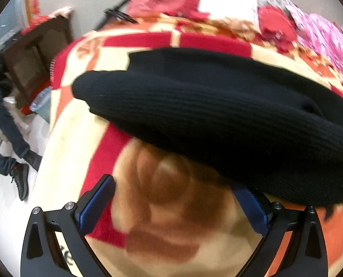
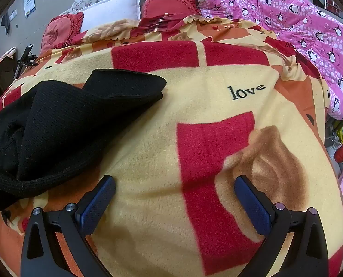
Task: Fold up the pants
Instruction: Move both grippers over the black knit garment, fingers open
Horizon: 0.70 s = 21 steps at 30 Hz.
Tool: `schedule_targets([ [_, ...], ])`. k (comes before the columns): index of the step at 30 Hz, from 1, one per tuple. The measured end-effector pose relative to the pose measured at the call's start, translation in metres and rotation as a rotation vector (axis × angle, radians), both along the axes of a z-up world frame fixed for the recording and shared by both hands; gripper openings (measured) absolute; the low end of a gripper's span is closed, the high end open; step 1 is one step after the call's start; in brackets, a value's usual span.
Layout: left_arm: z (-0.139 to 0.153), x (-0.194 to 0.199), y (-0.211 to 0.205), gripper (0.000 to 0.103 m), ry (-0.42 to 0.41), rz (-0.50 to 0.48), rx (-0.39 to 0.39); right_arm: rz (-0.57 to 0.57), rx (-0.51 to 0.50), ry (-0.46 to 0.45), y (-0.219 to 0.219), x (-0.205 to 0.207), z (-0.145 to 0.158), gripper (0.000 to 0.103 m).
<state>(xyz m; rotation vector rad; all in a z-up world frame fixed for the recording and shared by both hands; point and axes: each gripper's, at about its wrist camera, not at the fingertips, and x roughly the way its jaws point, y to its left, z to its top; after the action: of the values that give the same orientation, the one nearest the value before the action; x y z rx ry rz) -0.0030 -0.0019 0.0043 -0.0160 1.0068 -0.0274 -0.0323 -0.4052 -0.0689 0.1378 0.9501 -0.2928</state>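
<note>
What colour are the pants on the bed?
Black pants, ribbed knit; clearest in the right wrist view.

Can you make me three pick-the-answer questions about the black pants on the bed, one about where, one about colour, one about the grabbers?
1. In the right wrist view, the pants lie where?
A left
B right
C far back by the pillows

2. The word "love" on the blanket is what colour?
A white
B black
C pink

3. The right gripper is
A shut on the pants
B shut on a pillow
C open

Answers: A, the cloth fills the left side; B, dark letters on cream; C, fingers wide apart over bare blanket.
</note>
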Motion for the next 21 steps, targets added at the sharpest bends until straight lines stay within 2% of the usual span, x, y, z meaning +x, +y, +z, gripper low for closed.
schedule_targets([
  [1,0.003,-0.005,0.004,0.088,-0.002,0.002,-0.021,-0.002,-0.016,0.017,0.001,0.001,0.000,0.103],
  [2,0.007,-0.010,0.008,0.074,-0.010,0.012,-0.045,-0.005,-0.016,0.017,0.001,0.001,0.000,0.103],
  [3,0.012,-0.017,0.014,0.072,-0.004,0.027,-0.087,-0.005,-0.017,0.018,0.001,0.001,0.000,0.103],
  [5,0.020,-0.027,0.025,0.072,0.013,0.039,-0.177,-0.005,-0.014,0.010,0.000,0.001,0.000,0.103],
  [7,0.036,-0.037,0.046,0.073,-0.007,0.078,-0.278,-0.012,-0.017,0.001,0.001,0.000,0.000,0.103],
  [9,0.047,-0.042,0.061,0.075,-0.042,0.115,-0.321,-0.018,-0.011,0.004,0.004,-0.001,0.002,0.103],
  [12,0.062,-0.042,0.071,0.078,-0.087,0.131,-0.334,0.017,0.079,-0.007,0.003,-0.011,0.008,0.103],
  [14,0.064,-0.046,0.069,0.078,-0.097,0.127,-0.331,0.020,0.183,-0.069,-0.001,-0.023,0.019,0.102],
  [16,0.067,-0.043,0.063,0.078,-0.103,0.113,-0.344,0.013,0.233,-0.105,-0.004,-0.025,0.031,0.102],
  [19,0.073,-0.038,0.053,0.078,-0.115,0.128,-0.343,0.061,0.202,-0.142,0.002,-0.014,0.054,0.101],
  [21,0.077,-0.031,0.046,0.078,-0.126,0.119,-0.346,0.095,0.176,-0.137,0.011,-0.002,0.059,0.101],
])
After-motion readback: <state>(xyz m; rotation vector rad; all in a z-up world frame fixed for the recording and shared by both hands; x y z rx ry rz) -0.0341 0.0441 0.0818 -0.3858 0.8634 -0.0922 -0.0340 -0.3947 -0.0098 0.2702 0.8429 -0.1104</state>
